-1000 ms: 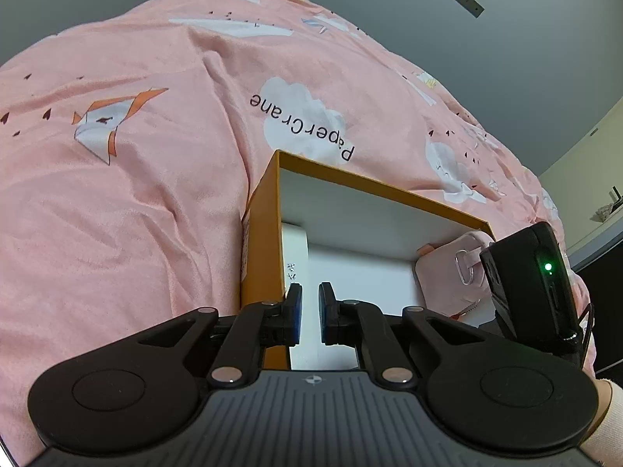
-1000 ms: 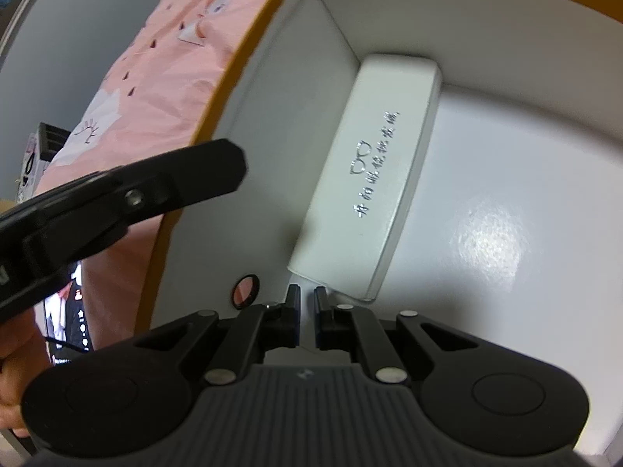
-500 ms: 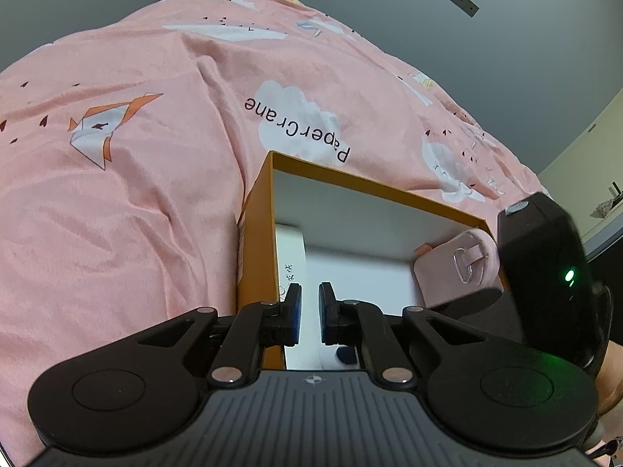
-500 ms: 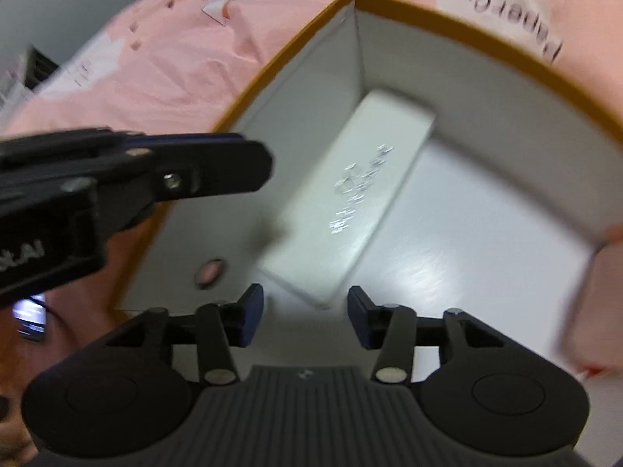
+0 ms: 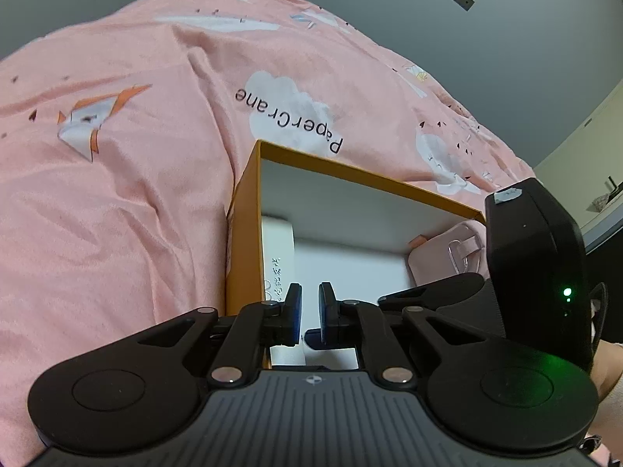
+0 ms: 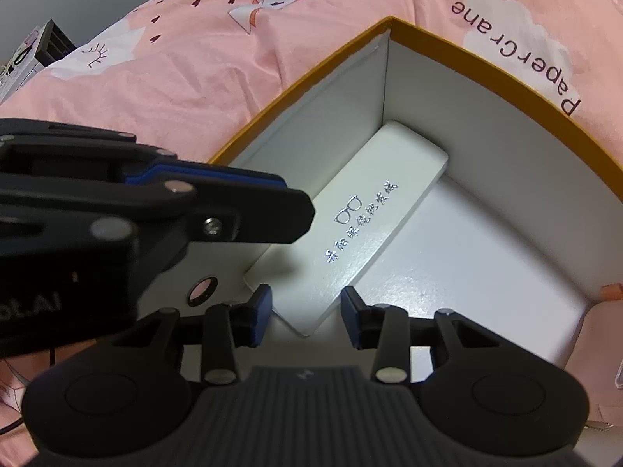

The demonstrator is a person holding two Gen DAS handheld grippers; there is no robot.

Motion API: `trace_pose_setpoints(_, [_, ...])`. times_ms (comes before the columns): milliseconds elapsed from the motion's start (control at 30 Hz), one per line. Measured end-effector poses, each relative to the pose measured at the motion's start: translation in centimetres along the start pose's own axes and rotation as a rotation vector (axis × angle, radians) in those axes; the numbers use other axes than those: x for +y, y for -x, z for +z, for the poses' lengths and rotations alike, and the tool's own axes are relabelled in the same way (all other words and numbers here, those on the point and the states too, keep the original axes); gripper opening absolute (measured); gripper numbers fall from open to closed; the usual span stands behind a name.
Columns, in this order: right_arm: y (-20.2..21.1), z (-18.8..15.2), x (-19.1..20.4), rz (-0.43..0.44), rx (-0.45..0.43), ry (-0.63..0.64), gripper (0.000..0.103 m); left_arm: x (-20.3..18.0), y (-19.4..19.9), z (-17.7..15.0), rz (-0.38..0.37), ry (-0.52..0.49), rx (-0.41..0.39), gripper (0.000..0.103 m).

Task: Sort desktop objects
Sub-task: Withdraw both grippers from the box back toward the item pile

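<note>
Glasses case (image 6: 362, 229): white, printed with silver spectacles, flat on the floor of the orange box (image 6: 486, 74), along its left wall.
Pink pouch (image 5: 444, 251): in the box's far right corner.
My right gripper (image 6: 305, 313): over the case's near end, jaws apart and just narrowing, pads not pressing it.
My left gripper (image 5: 309, 311): clenched, nothing between the pads, above the box's near left rim.
Bedspread (image 5: 117, 194): pink, under the box.
</note>
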State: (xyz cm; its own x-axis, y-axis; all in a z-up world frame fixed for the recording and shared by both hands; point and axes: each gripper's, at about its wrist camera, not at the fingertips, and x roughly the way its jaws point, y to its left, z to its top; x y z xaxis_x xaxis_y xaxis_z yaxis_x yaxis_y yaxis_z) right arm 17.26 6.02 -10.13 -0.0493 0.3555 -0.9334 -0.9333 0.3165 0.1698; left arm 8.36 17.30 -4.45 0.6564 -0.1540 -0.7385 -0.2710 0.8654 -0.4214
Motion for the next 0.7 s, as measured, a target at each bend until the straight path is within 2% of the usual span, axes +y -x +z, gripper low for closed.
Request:
trace_pose_setpoints(200, [3.6, -1.5, 0.0, -0.089, -0.091, -0.020, 0.042, -1.9, 1.6, -0.1, 0.024, -0.061, -0.052, 0.009])
trace_pose_setpoints(400, [8.5, -4.4, 1.0, -0.218, -0.315, -0.062, 0.045, -5.8, 3.7, -1.1, 0.064, -0.198, -0.161, 0.009])
trace_pose_setpoints(433, [9.2, -5.2, 0.9, -0.236, -0.351, -0.079, 0.049, -6.4, 4.1, -1.3, 0.064, -0.221, -0.177, 0.009])
trace_pose_setpoints(500, [10.4, -6.4, 0.8, -0.263, -0.412, -0.123, 0.050, -7.7, 4.8, -1.8, 0.056, -0.262, -0.201, 0.009])
trace_pose_setpoints(700, [14.2, -11.3, -0.1, -0.276, -0.570, -0.278, 0.050, -10.2, 6.3, -3.1, 0.039, -0.329, -0.215, 0.012])
